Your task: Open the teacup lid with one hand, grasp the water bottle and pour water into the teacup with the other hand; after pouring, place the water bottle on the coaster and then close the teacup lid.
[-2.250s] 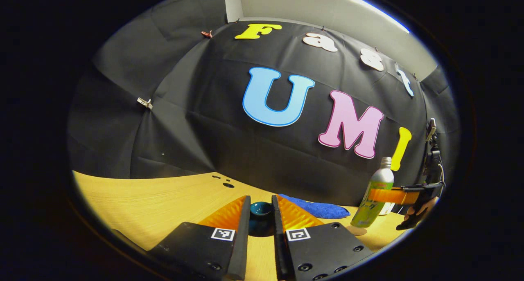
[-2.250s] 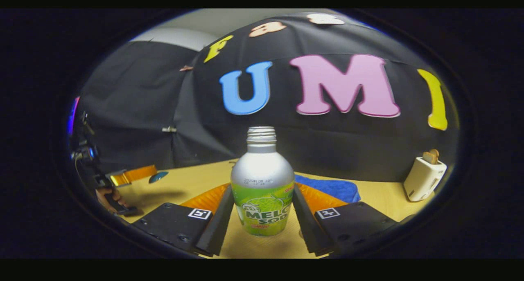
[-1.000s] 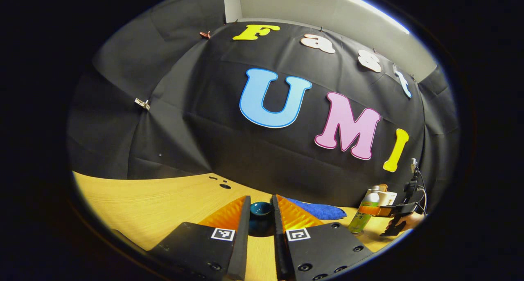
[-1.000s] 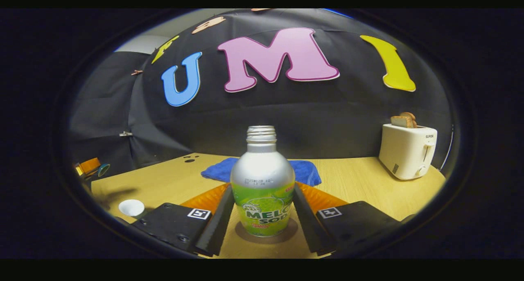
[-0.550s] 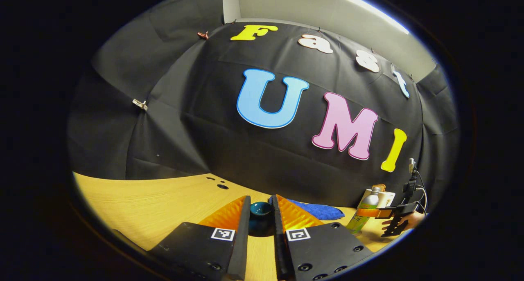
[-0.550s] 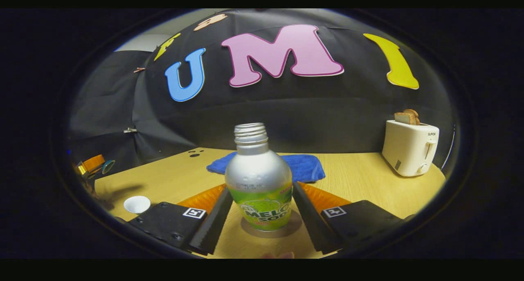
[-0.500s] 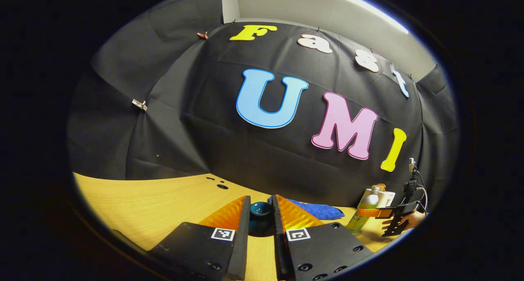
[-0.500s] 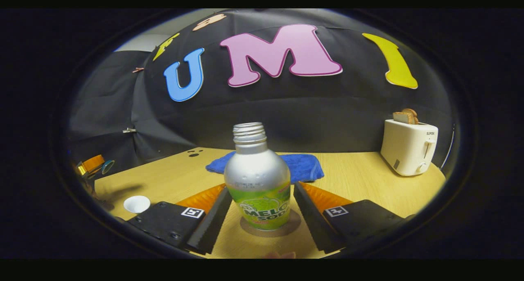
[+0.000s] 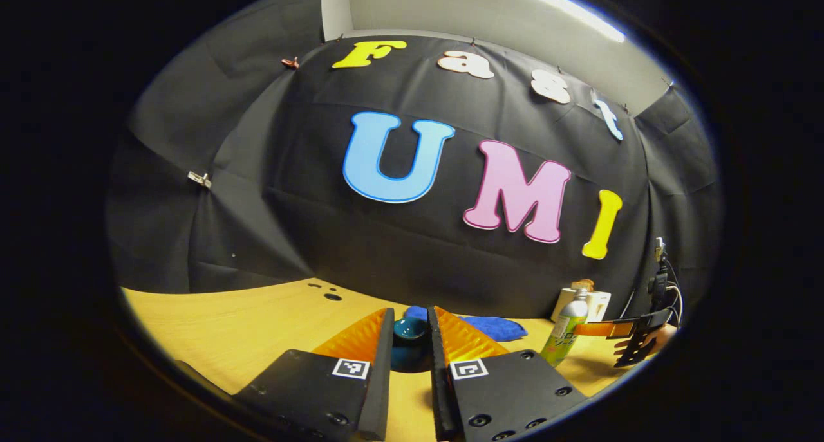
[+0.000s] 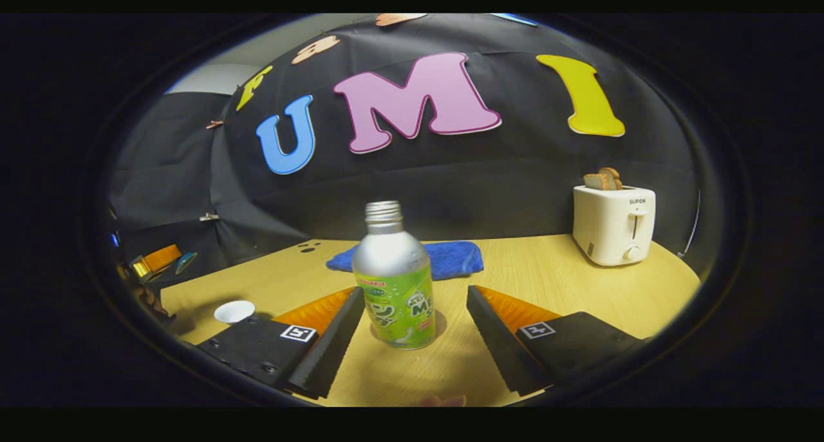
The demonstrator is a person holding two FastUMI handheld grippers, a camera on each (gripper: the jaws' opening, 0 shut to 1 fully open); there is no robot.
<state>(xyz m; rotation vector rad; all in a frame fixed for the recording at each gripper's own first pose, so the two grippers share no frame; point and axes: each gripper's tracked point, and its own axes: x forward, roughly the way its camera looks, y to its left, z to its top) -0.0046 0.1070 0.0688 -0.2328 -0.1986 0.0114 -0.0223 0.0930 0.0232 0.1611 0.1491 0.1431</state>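
The silver and green water bottle [image 10: 394, 281] stands upright on a round brown coaster [image 10: 440, 324] on the wooden table. My right gripper [image 10: 415, 296] is open, its fingers apart on either side of the bottle and touching nothing. The white teacup [image 10: 234, 311] sits uncovered at the left. My left gripper [image 9: 411, 311] is shut on the dark teal teacup lid [image 9: 410, 331], held above the table. In the left gripper view the bottle [image 9: 562, 332] stands far right, with the right gripper [image 9: 611, 329] and a hand beside it. The left gripper [image 10: 154, 259] appears at the far left of the right gripper view.
A blue cloth [image 10: 444, 258] lies behind the bottle near the wall. A white toaster [image 10: 613, 224] with bread in it stands at the back right. Bare table [image 10: 547, 281] lies between the bottle and the toaster.
My right gripper set the bottle down on the coaster, opened and drew back from it. My left gripper kept hold of the lid and its view swung slightly right.
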